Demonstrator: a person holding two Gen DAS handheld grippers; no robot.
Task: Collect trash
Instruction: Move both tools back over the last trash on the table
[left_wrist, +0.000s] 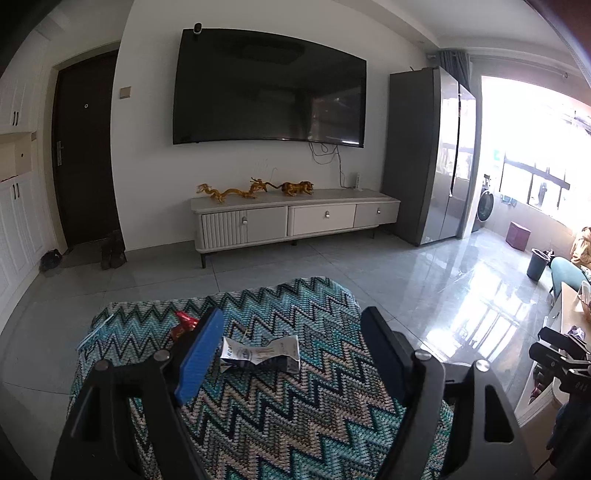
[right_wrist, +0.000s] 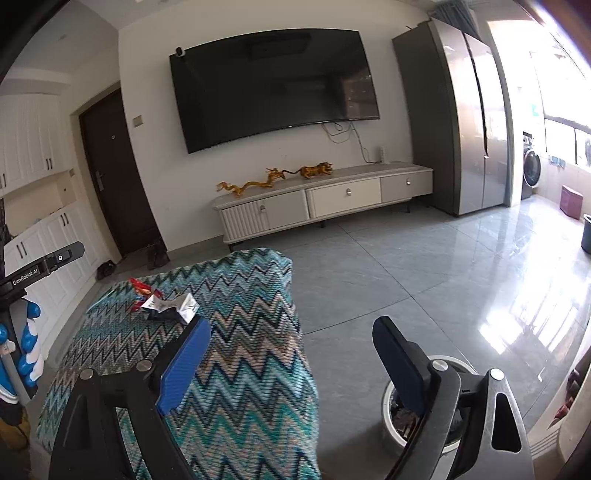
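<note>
A crumpled white and blue wrapper (left_wrist: 260, 353) lies on a zigzag-patterned blanket (left_wrist: 280, 406). A red wrapper (left_wrist: 183, 324) lies just behind it to the left, partly hidden by my left finger. My left gripper (left_wrist: 291, 332) is open and empty, with the white wrapper between its fingers, slightly ahead. In the right wrist view the white wrapper (right_wrist: 171, 307) and the red wrapper (right_wrist: 142, 288) lie ahead to the left. My right gripper (right_wrist: 291, 339) is open and empty over the blanket's (right_wrist: 240, 332) right edge. A round white bin (right_wrist: 397, 424) with trash inside stands on the floor under its right finger.
A TV console (left_wrist: 295, 218) with golden figurines stands under a wall TV (left_wrist: 269, 88). A grey fridge (left_wrist: 432, 155) is to the right, a dark waste bin (left_wrist: 536, 264) and a purple stool (left_wrist: 518, 235) further right. A table edge (left_wrist: 565, 332) is at far right.
</note>
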